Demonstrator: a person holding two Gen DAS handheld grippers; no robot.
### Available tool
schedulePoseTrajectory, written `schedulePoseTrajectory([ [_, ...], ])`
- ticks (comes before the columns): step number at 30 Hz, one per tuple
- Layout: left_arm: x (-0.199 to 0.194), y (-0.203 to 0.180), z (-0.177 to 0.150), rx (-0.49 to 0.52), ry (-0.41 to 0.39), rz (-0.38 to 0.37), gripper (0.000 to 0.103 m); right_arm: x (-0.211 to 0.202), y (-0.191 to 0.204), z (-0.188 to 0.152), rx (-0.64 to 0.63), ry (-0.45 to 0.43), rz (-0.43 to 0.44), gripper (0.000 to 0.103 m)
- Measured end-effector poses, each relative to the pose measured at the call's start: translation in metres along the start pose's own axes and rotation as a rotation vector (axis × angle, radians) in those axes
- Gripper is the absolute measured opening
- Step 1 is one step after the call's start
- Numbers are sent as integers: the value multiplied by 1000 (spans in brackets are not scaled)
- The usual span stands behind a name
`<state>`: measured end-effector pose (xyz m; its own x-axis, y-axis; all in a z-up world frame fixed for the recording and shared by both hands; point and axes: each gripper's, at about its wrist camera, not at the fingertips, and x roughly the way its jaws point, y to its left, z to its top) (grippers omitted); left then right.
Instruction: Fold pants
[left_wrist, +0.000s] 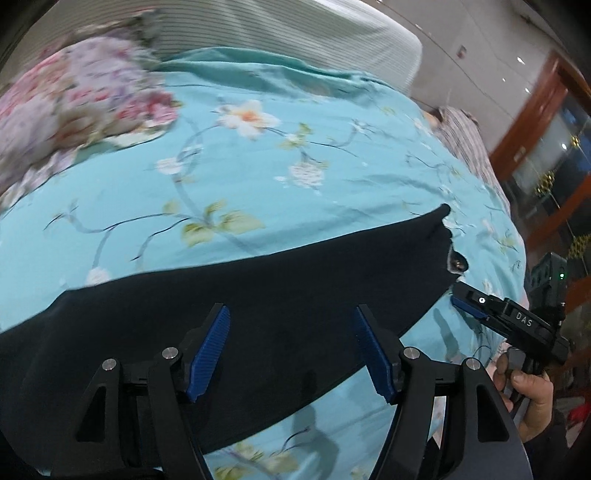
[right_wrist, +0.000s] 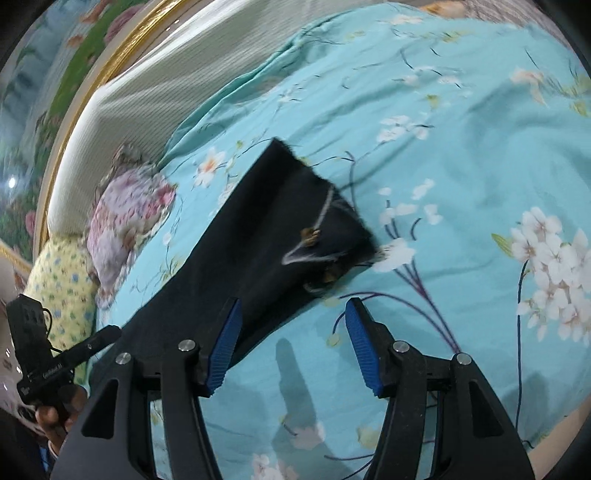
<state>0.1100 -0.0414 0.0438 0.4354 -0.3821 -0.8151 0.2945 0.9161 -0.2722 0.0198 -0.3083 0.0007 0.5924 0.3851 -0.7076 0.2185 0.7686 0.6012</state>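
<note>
Dark navy pants (left_wrist: 229, 295) lie flat as a long folded strip on a turquoise floral bedspread (left_wrist: 258, 166). In the right wrist view the pants (right_wrist: 258, 251) run from lower left to the waist end, where a white drawstring (right_wrist: 317, 229) shows. My left gripper (left_wrist: 291, 350) is open, hovering over the middle of the strip. My right gripper (right_wrist: 293, 343) is open and empty, over the pants' near edge close to the waist end. It also shows in the left wrist view (left_wrist: 469, 306), beside the waist end of the pants.
A crumpled pink and lilac floral garment (left_wrist: 74, 99) lies at the far left of the bed, also in the right wrist view (right_wrist: 125, 218). A yellow patterned pillow (right_wrist: 59, 284) sits beside it. A pale striped headboard cushion (right_wrist: 155, 85) backs the bed.
</note>
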Motion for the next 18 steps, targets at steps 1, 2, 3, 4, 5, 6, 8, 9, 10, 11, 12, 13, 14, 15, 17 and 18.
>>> schedulePoseTrajectory([
  [1, 4, -4, 3, 8, 8, -8, 70, 1, -2, 2, 9, -4, 7, 59],
  [2, 10, -9, 8, 20, 19, -19, 70, 2, -3, 3, 14, -9, 11, 59],
  [3, 14, -12, 11, 28, 25, -25, 70, 3, -4, 4, 18, -14, 14, 59],
  [4, 18, -15, 14, 35, 30, -30, 70, 5, -5, 6, 25, -18, 18, 59],
  [5, 24, -19, 20, 48, 39, -40, 70, 6, -6, 8, 33, -22, 23, 59],
  [6, 28, -22, 24, 55, 45, -44, 70, 8, -7, 10, 44, -28, 30, 59],
  [8, 38, -29, 33, 72, 62, -59, 70, 13, -9, 14, 65, -37, 47, 59],
  [9, 45, -33, 39, 85, 74, -69, 70, 15, -10, 15, 68, -38, 51, 57],
  [10, 50, -38, 43, 97, 81, -74, 70, 17, -9, 16, 61, -44, 42, 41],
  [11, 56, -43, 48, 114, 90, -80, 71, 18, -9, 17, 51, -47, 23, 31],
  [12, 65, -51, 54, 141, 106, -91, 71, 20, -11, 17, 43, -44, 21, 15],
  [13, 71, -56, 57, 155, 115, -97, 71, 20, -15, 18, 52, -41, 41, 13],
  [14, 78, -63, 61, 177, 130, -107, 71, 19, -22, 19, 67, -46, 64, 12],
  [15, 88, -71, 65, 203, 149, -123, 71, 17, -25, 20, 69, -53, 72, 12],
  [17, 104, -84, 71, 236, 183, -137, 71, 12, -30, 22, 68, -76, 84, 11],
  [18, 115, -92, 74, 257, 206, -150, 71, 11, -34, 22, 75, -78, 93, 11],
])
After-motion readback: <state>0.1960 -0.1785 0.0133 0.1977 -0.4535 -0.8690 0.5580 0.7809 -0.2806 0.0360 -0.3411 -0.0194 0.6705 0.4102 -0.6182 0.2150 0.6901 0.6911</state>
